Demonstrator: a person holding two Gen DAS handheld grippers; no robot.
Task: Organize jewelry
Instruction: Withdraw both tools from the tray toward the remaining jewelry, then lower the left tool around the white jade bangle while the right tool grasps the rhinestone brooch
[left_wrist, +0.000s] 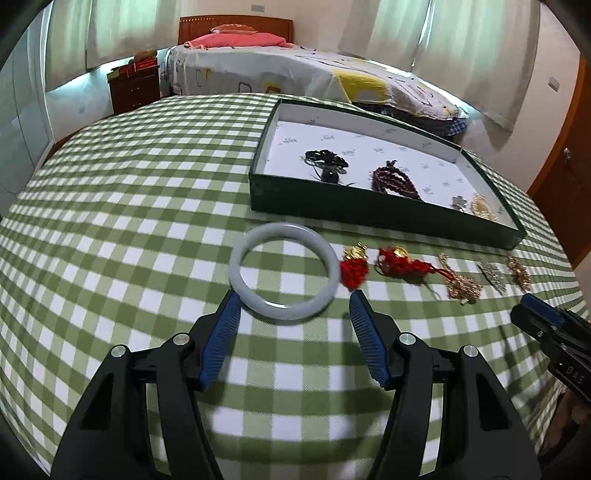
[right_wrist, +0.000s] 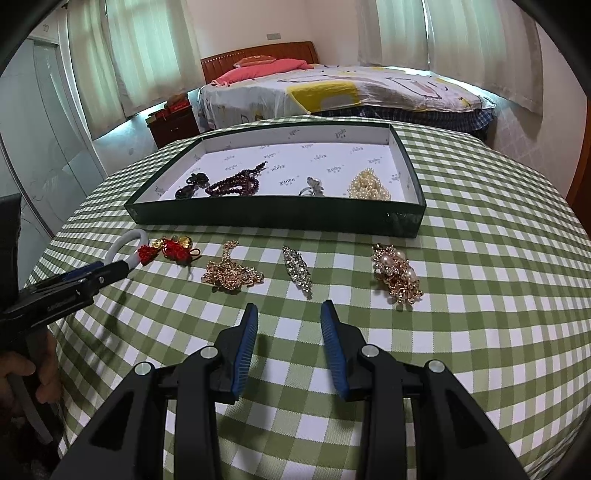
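Observation:
A pale jade bangle (left_wrist: 283, 271) lies flat on the checked cloth, just ahead of my open left gripper (left_wrist: 293, 301), whose fingertips flank its near edge. A green tray (left_wrist: 384, 218) behind it holds dark beads (left_wrist: 327, 160), a maroon bead strand (left_wrist: 395, 181), a silver ring (right_wrist: 312, 186) and pearls (right_wrist: 369, 186). My right gripper (right_wrist: 288, 314) is open and empty, a little short of the crystal brooch (right_wrist: 298, 270). Red knotted charms (left_wrist: 391, 260), a gold chain (right_wrist: 231, 273) and a pearl-and-gold cluster (right_wrist: 397, 275) lie in a row before the tray.
The round table (right_wrist: 480, 295) has a green-and-white checked cloth and curves away at both sides. A bed (right_wrist: 351, 88) and a wooden nightstand (left_wrist: 135, 88) stand beyond it. The left gripper shows at the left edge of the right wrist view (right_wrist: 110, 271).

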